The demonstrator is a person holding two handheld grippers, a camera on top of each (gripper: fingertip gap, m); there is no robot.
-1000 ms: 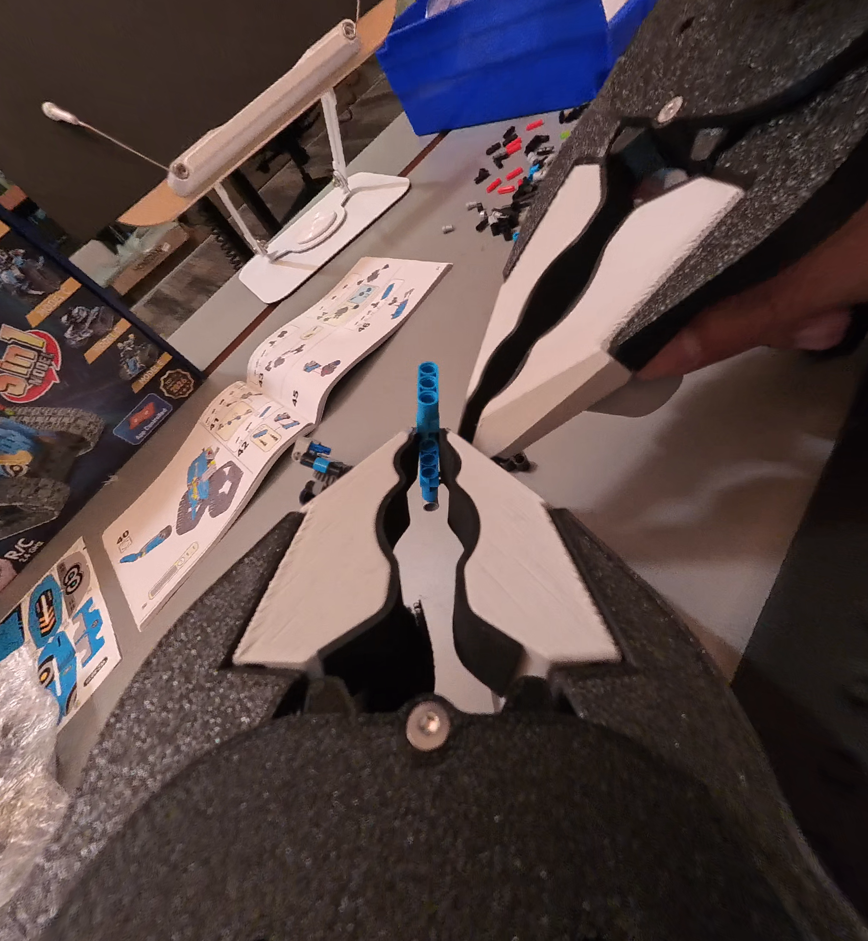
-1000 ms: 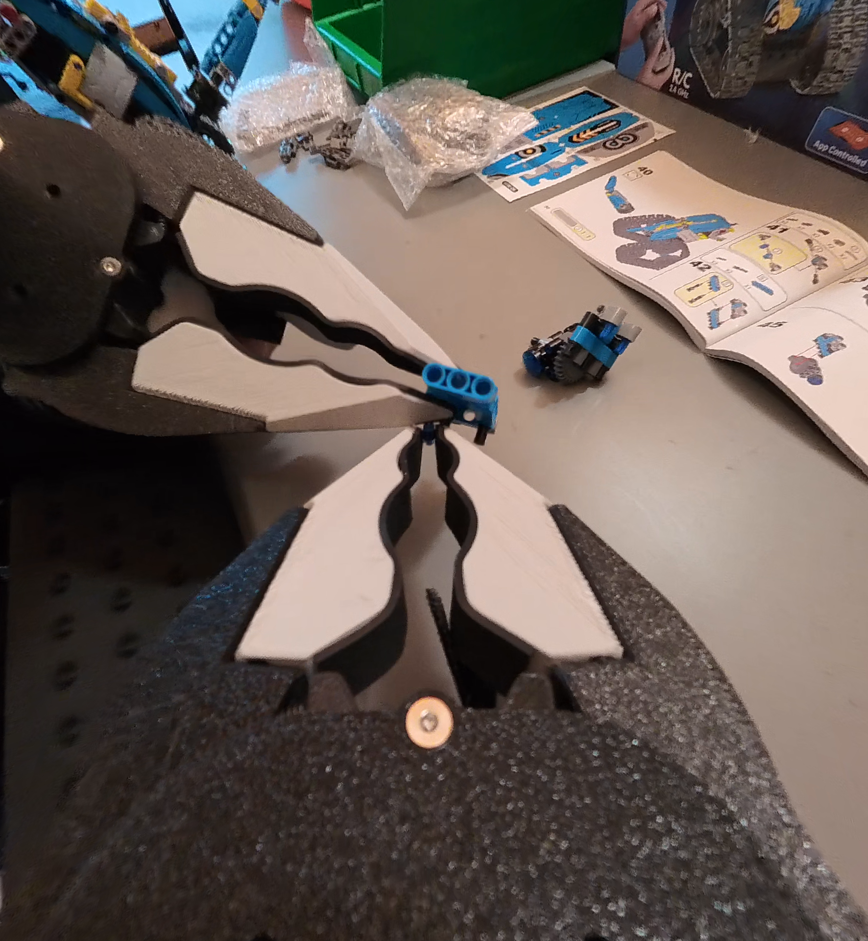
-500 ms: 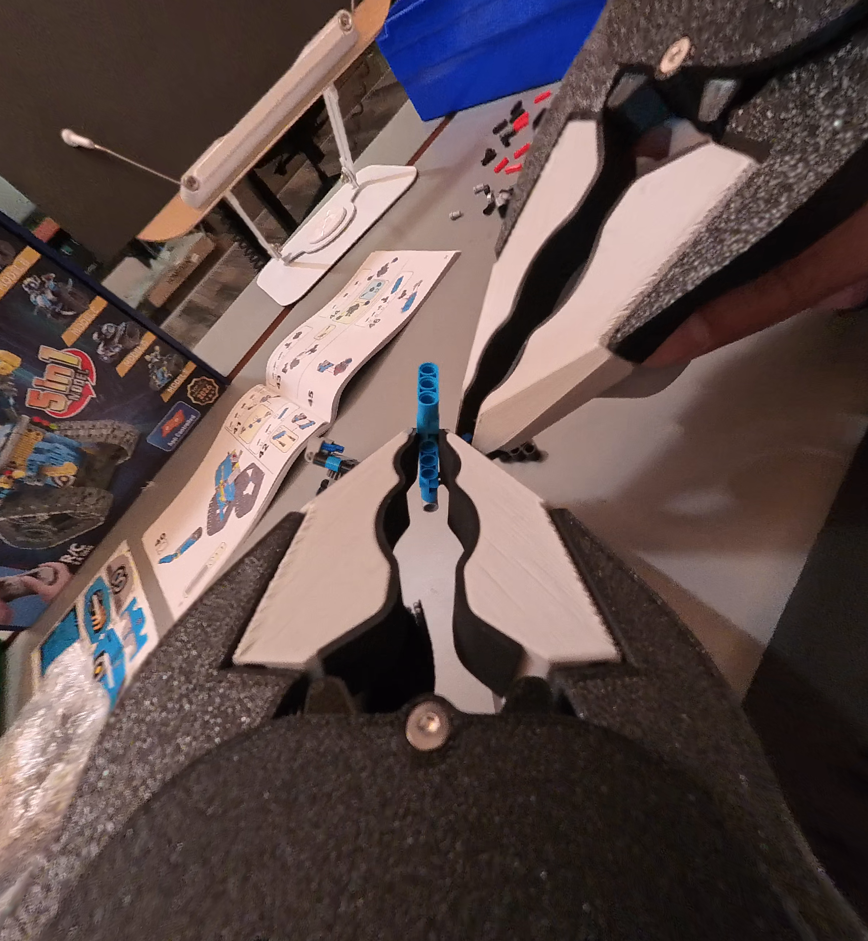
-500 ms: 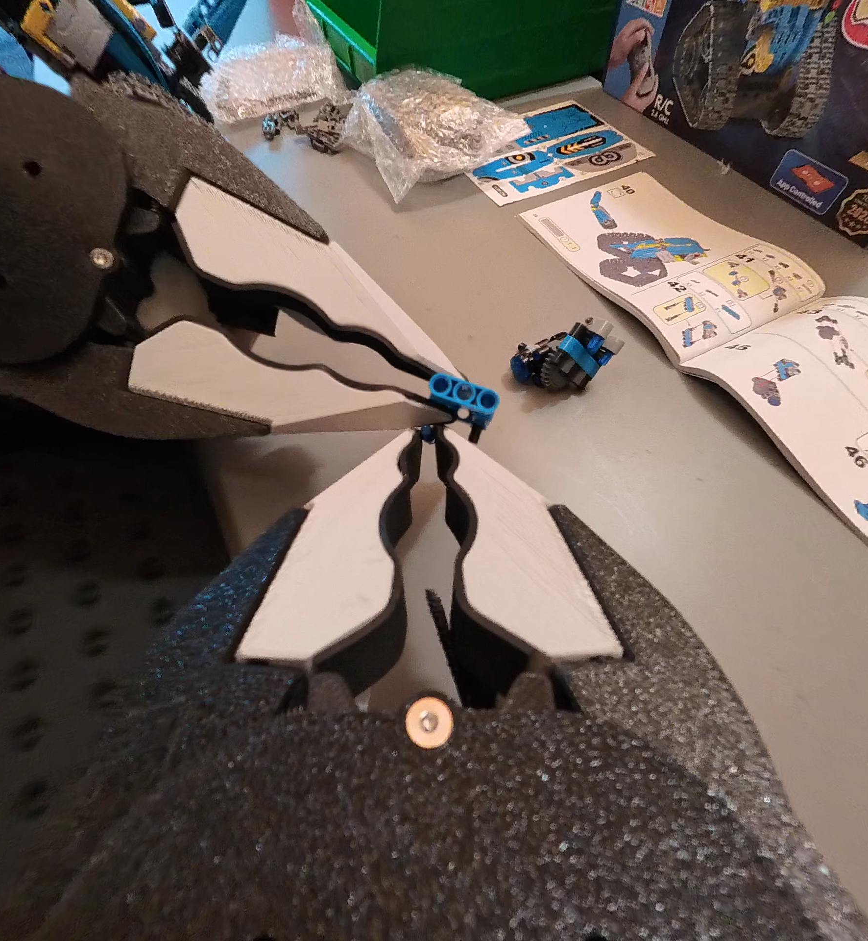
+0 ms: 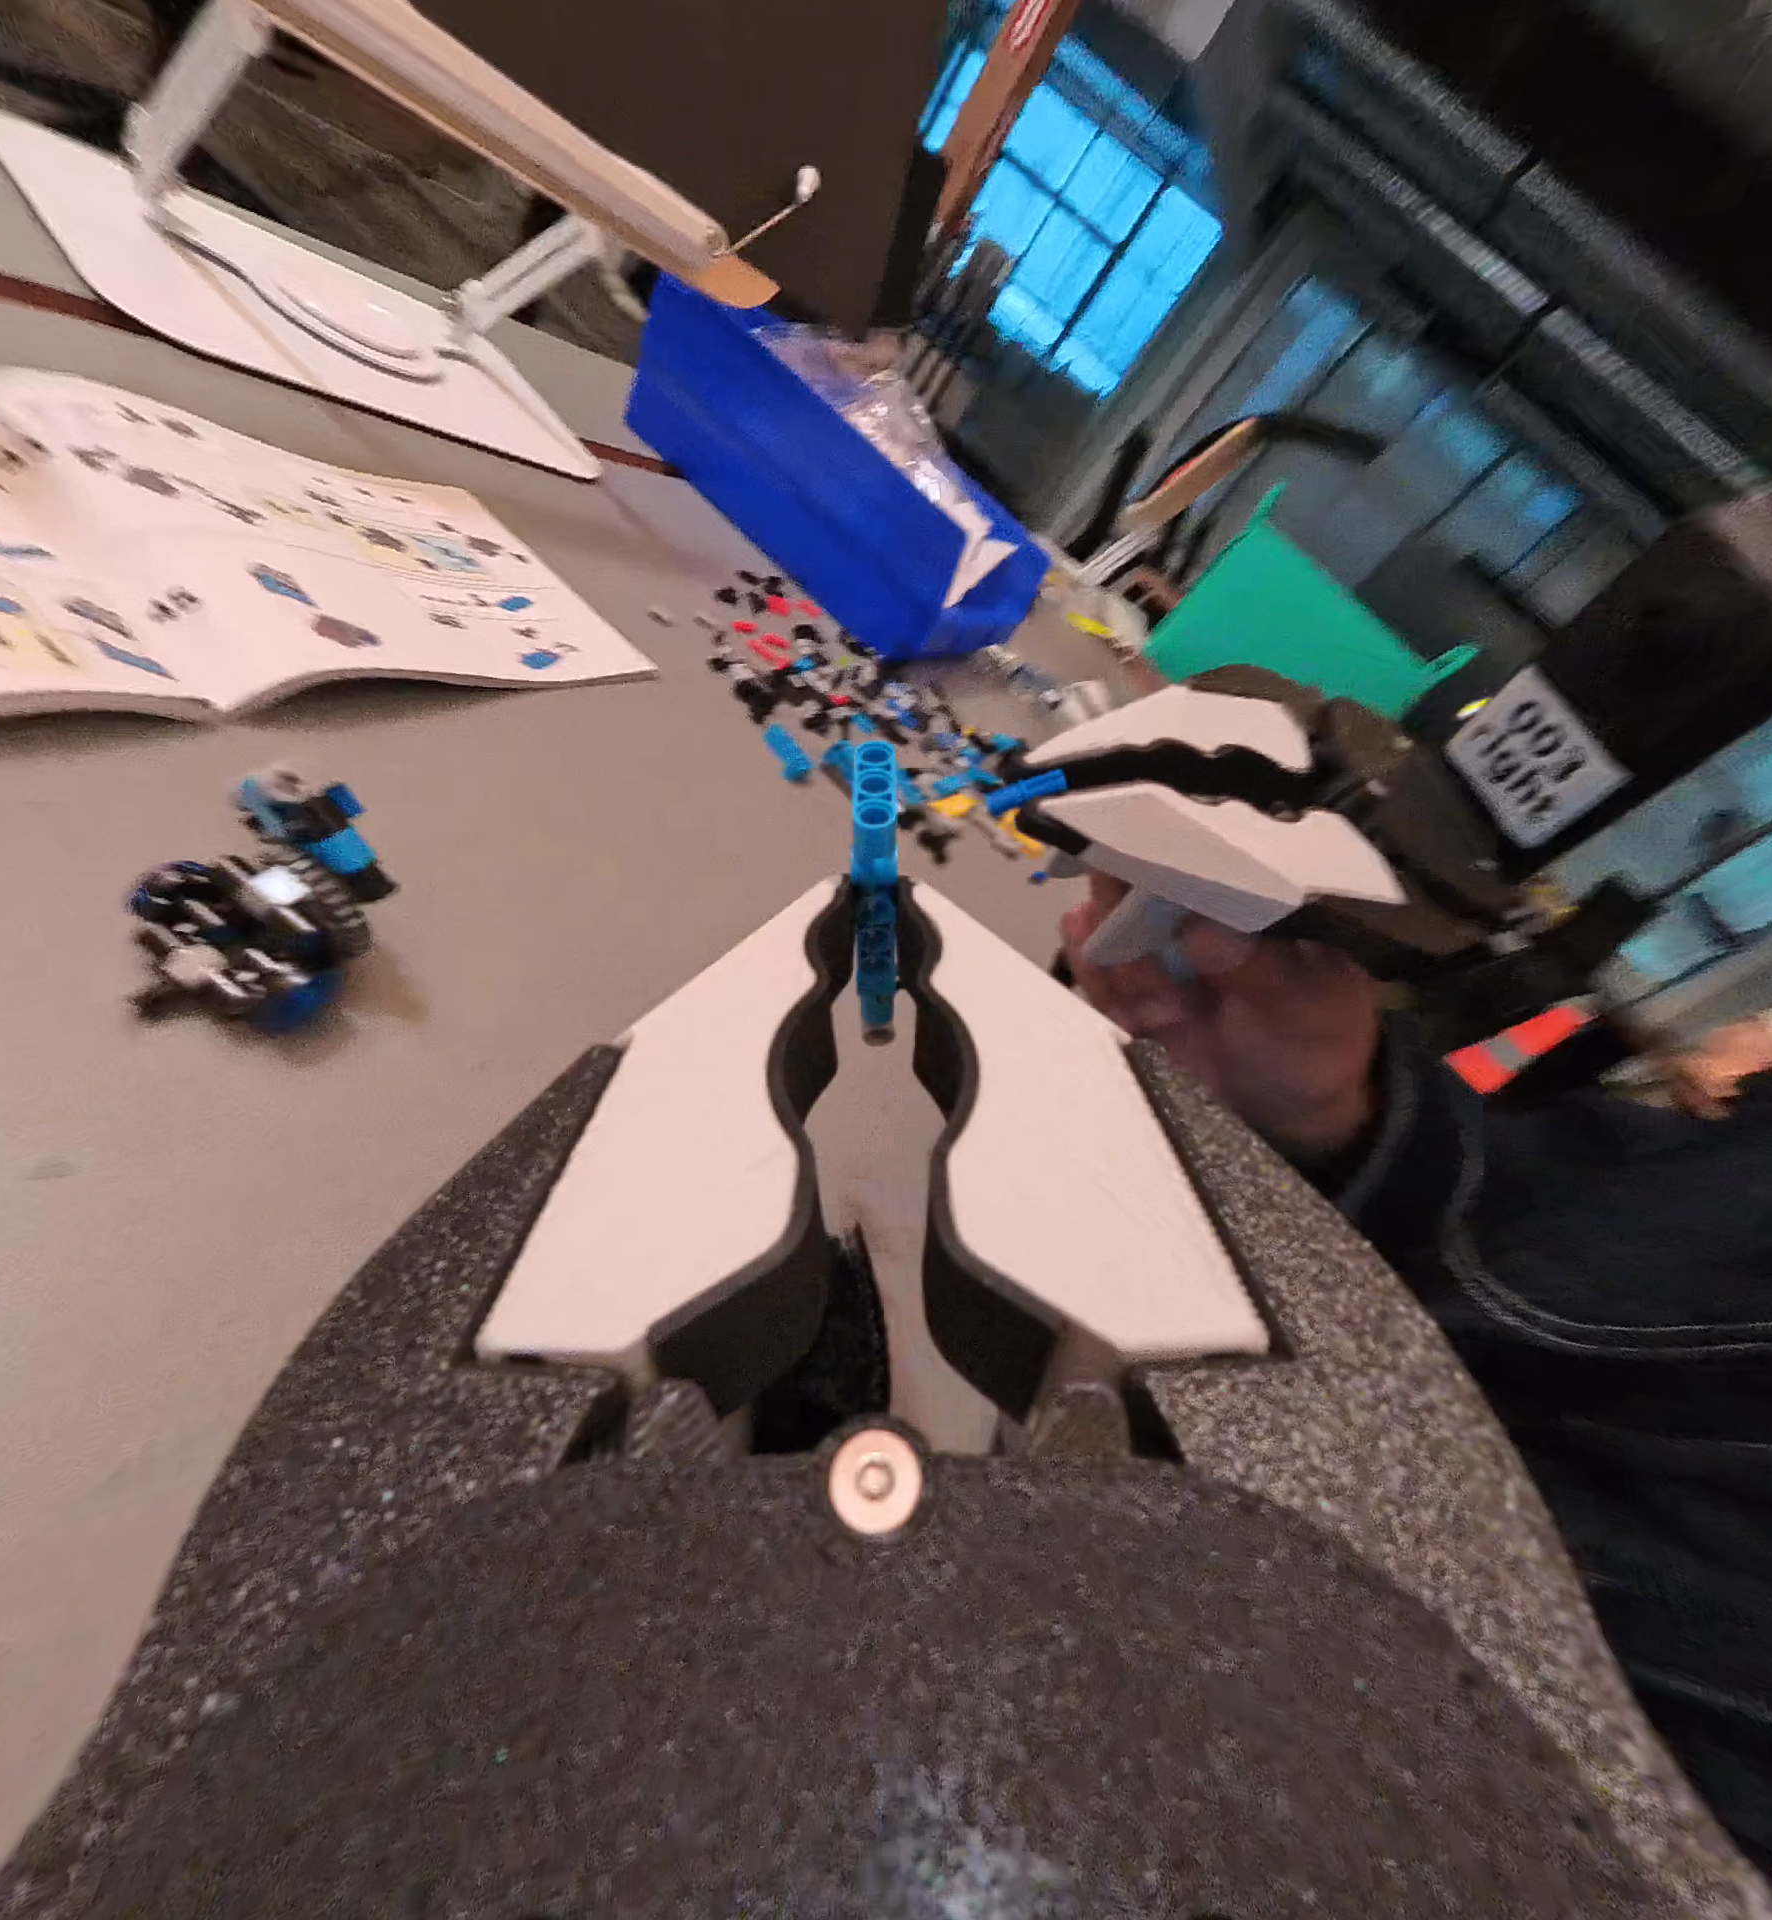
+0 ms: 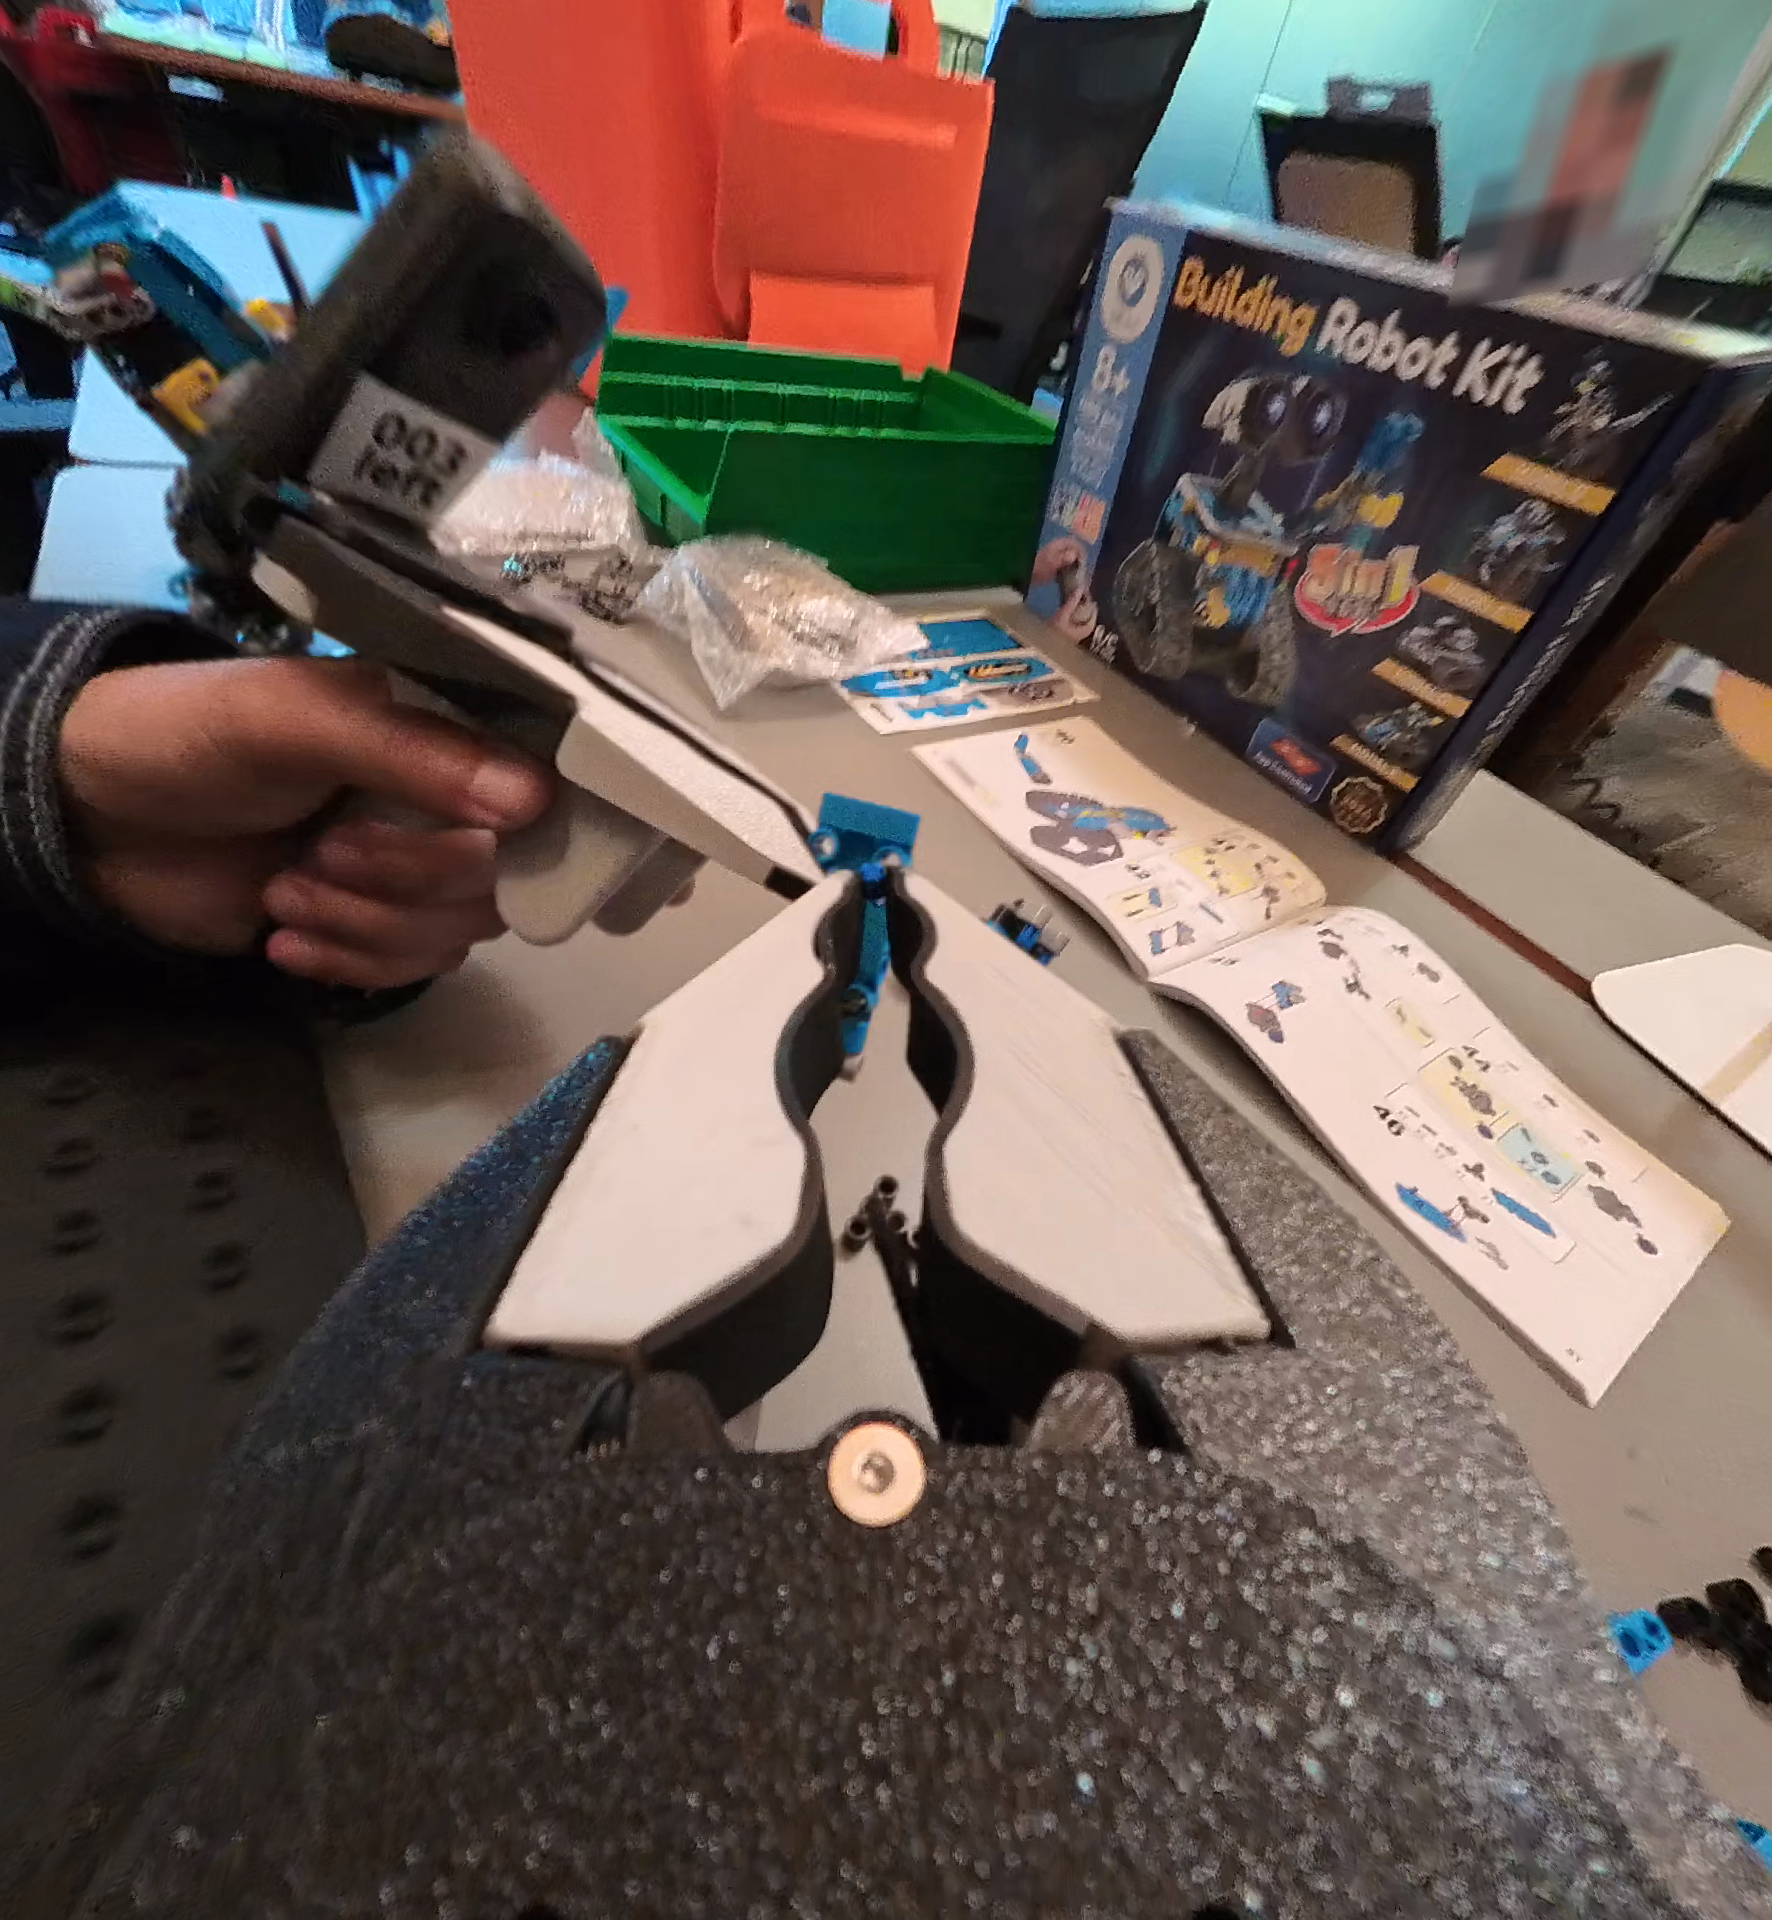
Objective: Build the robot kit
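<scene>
1. There, the left claw (image 5: 874, 883) was clenched on a light-blue beam with round holes (image 5: 874, 821), which stuck out past the fingertips above the grey tabletop (image 5: 238, 1195)
2. The right claw (image 6: 869, 883) was clamped on a small blue pin-like piece (image 6: 869, 956), held lengthwise between its fingers; in the left wrist view that piece (image 5: 1025, 792) poked out of the claw's tip, just beside the beam but not touching it
3. In the right wrist view the beam (image 6: 866, 821) sat right at the tip of the right claw, and a hand (image 6: 290, 821) in a dark sleeve gripped the left tool's handle
4. A small black-and-blue part-built model (image 5: 258, 914) rested on the tabletop near the open instruction booklet (image 5: 238, 582)
5. A scatter of loose black, blue and red pieces (image 5: 840, 686) lay towards the far edge, just beside a blue bin (image 5: 809, 499)
6. A green bin (image 6: 840, 457), crumpled clear bags (image 6: 768, 613), a sticker sheet (image 6: 955, 675) and a dark kit box (image 6: 1381, 499) stood along the opposite far edge
</scene>
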